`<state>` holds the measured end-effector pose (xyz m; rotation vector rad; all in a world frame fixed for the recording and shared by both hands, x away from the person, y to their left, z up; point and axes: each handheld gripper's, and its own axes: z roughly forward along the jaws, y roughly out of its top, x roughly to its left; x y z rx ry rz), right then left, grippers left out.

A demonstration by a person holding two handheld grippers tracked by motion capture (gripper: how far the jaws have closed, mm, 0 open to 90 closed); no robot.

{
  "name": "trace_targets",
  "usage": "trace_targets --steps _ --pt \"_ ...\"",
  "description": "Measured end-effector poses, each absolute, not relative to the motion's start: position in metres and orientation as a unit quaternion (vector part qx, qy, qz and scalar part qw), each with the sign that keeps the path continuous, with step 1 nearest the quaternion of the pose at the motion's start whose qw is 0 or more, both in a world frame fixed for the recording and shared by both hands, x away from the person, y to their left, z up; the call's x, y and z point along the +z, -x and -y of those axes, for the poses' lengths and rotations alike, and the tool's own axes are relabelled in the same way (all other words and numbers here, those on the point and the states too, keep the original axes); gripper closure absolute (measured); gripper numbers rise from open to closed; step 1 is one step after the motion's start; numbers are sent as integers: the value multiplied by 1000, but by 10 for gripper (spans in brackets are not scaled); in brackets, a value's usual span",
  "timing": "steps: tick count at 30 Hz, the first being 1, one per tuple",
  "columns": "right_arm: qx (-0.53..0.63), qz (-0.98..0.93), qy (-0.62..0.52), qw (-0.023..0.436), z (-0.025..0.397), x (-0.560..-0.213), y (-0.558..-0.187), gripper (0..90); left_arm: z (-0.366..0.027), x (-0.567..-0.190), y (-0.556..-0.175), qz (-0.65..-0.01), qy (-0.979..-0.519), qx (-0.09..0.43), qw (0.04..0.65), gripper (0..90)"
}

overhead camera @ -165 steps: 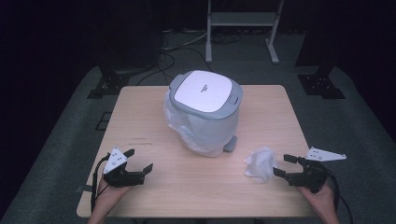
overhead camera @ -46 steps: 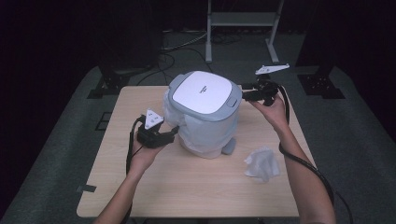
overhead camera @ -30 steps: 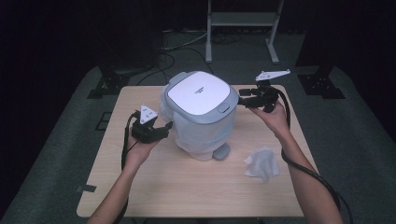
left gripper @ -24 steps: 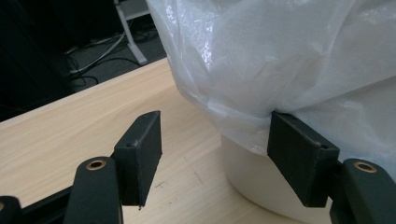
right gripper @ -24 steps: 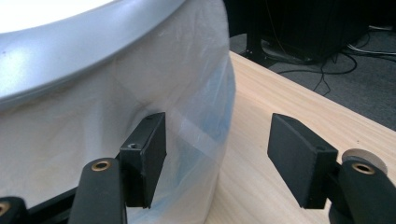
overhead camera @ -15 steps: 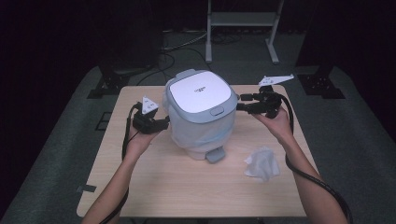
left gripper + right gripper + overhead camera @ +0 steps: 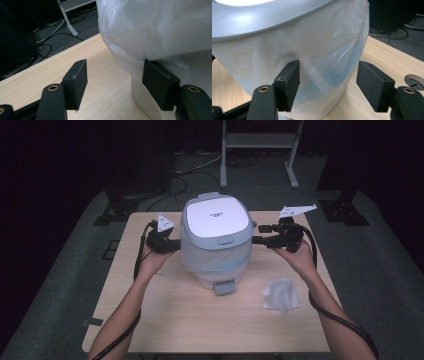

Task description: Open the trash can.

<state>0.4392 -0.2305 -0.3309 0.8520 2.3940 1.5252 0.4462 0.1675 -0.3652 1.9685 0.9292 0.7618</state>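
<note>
Standing near the middle of the bench (image 7: pixel 165 320), toward its far edge, the lidded bin (image 7: pixel 216 237) wears a clear plastic bag (image 7: pixel 215 262) under its grey-rimmed lid. Both grippers flank it with jaws apart: the left gripper (image 7: pixel 172 245) has one jaw against the bag, and the right gripper (image 7: pixel 260 234) likewise touches the film. A crumpled tissue (image 7: pixel 280 296) lies nearer the right front corner.

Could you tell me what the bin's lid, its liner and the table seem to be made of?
Grey-rimmed white lid: likely plastic, smooth with soft sheen. Translucent white liner bag: thin plastic film, crinkled and glossy. Pale table top: wood or wood-look laminate, showing faint grain.
</note>
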Motion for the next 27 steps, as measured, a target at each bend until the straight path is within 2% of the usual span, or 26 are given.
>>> trace_targets --steps 17,21,27 --pt "507 -811 -278 86 219 -330 -430 318 -166 -363 -464 -365 -785 303 399 371" --pt "503 -812 -283 85 220 -333 -432 297 -172 -363 -464 -374 -777 296 412 306" --pt "514 -802 -291 86 232 -335 -424 281 -188 -362 -450 -376 -768 288 431 291"
